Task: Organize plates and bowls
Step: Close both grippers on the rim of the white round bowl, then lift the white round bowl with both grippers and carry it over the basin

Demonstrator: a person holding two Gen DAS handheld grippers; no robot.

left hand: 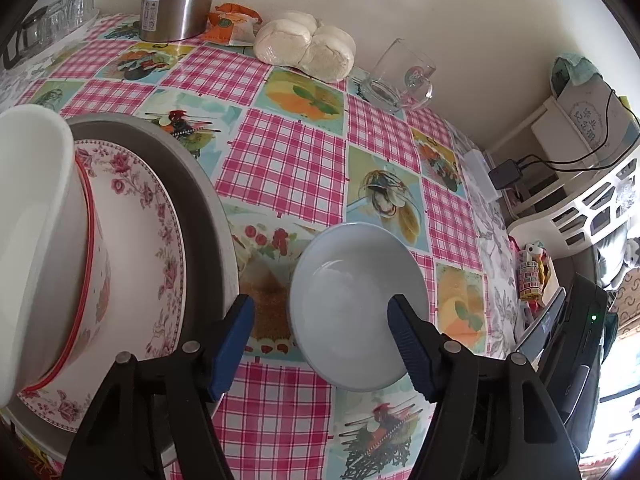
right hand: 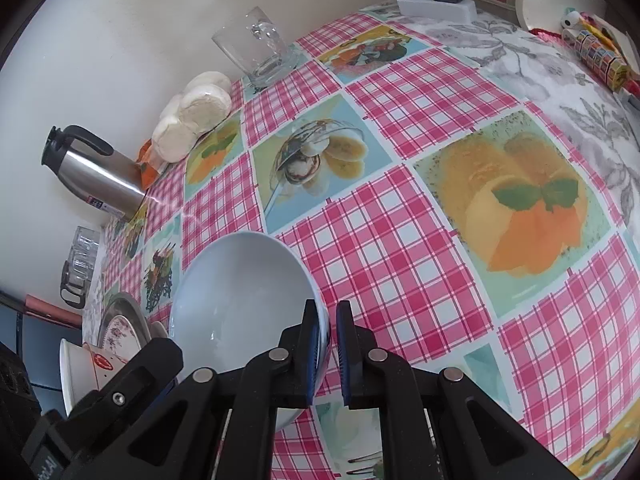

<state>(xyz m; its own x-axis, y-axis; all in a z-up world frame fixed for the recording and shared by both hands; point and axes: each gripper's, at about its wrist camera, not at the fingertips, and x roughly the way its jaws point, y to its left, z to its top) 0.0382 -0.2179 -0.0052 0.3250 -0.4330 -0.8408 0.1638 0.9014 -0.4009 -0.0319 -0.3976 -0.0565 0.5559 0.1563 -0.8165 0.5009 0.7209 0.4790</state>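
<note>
A pale blue bowl (left hand: 352, 304) sits on the checked tablecloth; it also shows in the right wrist view (right hand: 240, 300). My left gripper (left hand: 320, 344) is open, its right finger over the bowl's inside and its left finger outside the bowl's left rim. My right gripper (right hand: 328, 352) is nearly closed with the bowl's right rim between its blue pads. At the left, a floral plate (left hand: 148, 240) lies in a grey metal dish (left hand: 192, 184), with a red-rimmed bowl (left hand: 84, 288) and a white bowl (left hand: 28, 220) on it.
A steel kettle (left hand: 176, 0), a bag of white buns (left hand: 308, 46) and a glass mug (left hand: 400, 76) stand along the wall. Glass cups (left hand: 56, 20) are at the far left. A white shelf (left hand: 580, 184) and a laptop (left hand: 576, 344) are past the table's right edge.
</note>
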